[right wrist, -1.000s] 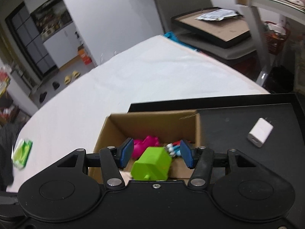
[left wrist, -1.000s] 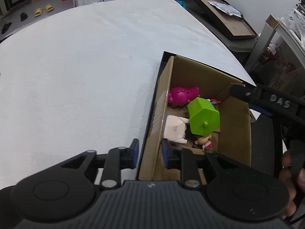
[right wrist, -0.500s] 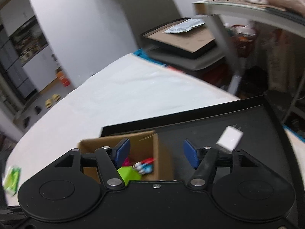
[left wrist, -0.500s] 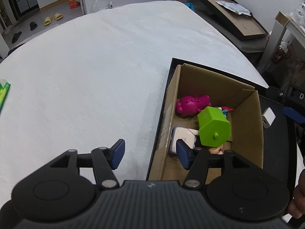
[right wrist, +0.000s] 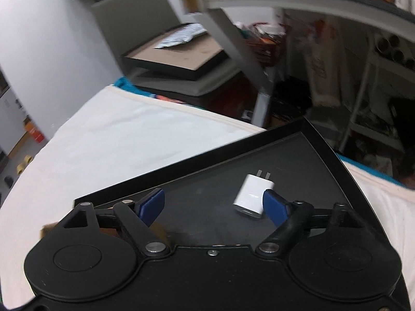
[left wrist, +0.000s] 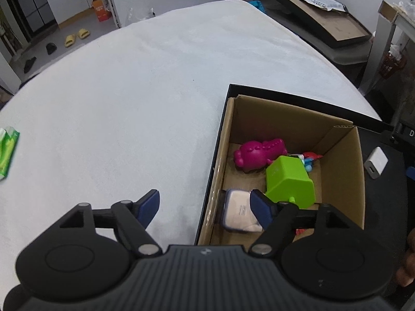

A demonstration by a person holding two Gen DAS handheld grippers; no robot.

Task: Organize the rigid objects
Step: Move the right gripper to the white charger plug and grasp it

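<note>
A brown cardboard box (left wrist: pixel 345 171) stands in a black tray (left wrist: pixel 386 207) on the white table. In it lie a magenta toy (left wrist: pixel 256 153), a green block (left wrist: pixel 289 180), a white case (left wrist: pixel 237 211) and small figures. A white charger (left wrist: pixel 376 162) lies on the tray right of the box; it also shows in the right wrist view (right wrist: pixel 253 197). My left gripper (left wrist: pixel 205 207) is open and empty over the box's left wall. My right gripper (right wrist: pixel 214 206) is open and empty, with the charger just inside its right finger.
A green packet (left wrist: pixel 7 150) lies at the table's left edge. A black framed board (left wrist: pixel 319 13) leans beyond the table's far right. A grey table leg (right wrist: pixel 249 59) and shelves stand behind the tray (right wrist: pixel 207 160).
My left gripper has opened wide and pulled back from the box. My right gripper has opened and swung right from the box to the charger on the tray.
</note>
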